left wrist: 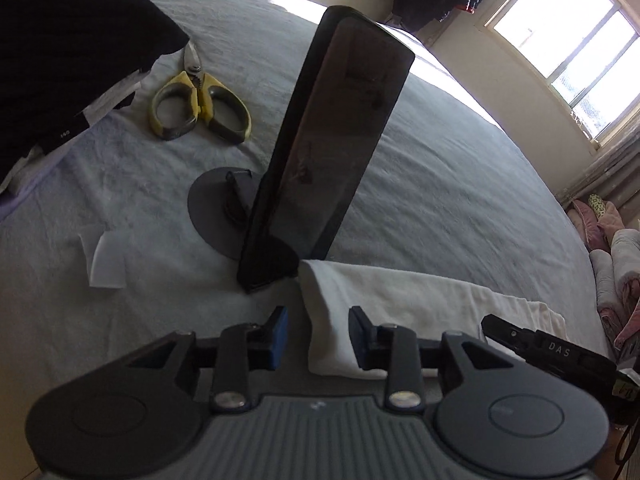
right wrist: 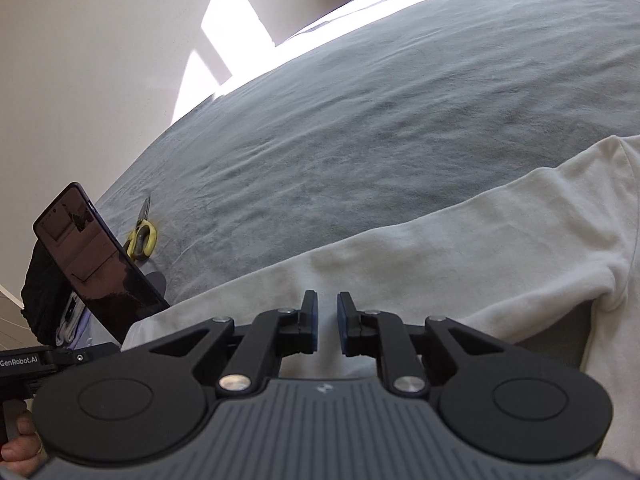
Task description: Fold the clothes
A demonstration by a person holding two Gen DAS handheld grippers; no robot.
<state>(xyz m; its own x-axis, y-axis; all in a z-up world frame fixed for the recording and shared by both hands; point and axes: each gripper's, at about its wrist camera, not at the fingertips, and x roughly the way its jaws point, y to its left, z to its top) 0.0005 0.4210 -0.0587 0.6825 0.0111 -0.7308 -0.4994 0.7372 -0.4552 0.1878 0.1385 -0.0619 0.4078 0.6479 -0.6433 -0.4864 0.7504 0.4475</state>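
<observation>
While white shirt (right wrist: 400, 248) lies flat on bed (right wrist: 360, 120), left claw (left wrist: 318, 336) spread around edge at 12 o'clock; right claw (right wrist: 327, 326) slightly apart over cloth, pinching nothing, likely ready to grab and fold.

On the bed (left wrist: 440, 184): phone (left wrist: 332, 152) propped upright on a stand (left wrist: 212, 212), scissors (left wrist: 200, 100) behind it to the left, dark clothing (left wrist: 60, 40) further left. Paper scrap (left wrist: 105, 258) left of the stand. Folded garment (left wrist: 400, 304) just before the phone, stretching right.
</observation>
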